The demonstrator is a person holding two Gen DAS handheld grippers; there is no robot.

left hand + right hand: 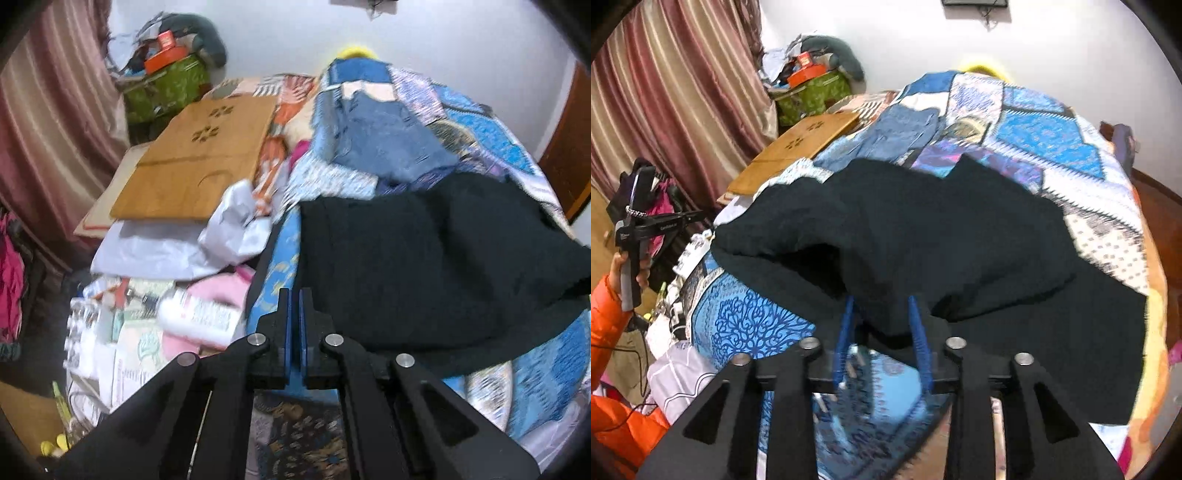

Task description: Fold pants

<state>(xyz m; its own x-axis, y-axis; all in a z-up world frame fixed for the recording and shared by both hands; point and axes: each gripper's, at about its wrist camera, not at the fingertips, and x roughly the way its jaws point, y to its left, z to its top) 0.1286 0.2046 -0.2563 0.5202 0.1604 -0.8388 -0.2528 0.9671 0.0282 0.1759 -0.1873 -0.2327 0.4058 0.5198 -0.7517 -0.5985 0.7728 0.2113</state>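
Right tongs (881, 325) gape at the near hem of black pants (923, 240) lying crosswise on the bed (1052, 129); my left tongs (294, 317), pinched together, hang off left.

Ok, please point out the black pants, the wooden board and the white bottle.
black pants (960, 236), right wrist view, middle of the dark cloth.
wooden board (199, 155), left wrist view, its flat top.
white bottle (199, 317), left wrist view, its labelled side.

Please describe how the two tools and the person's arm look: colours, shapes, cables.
Both tools are matte black frames with triangular cut-outs and round silver pivot pins. The left tool has flat blue pads; the right tool has ribbed blue ones. The left hand wears an orange puffy sleeve; a thin black cable hangs below it.
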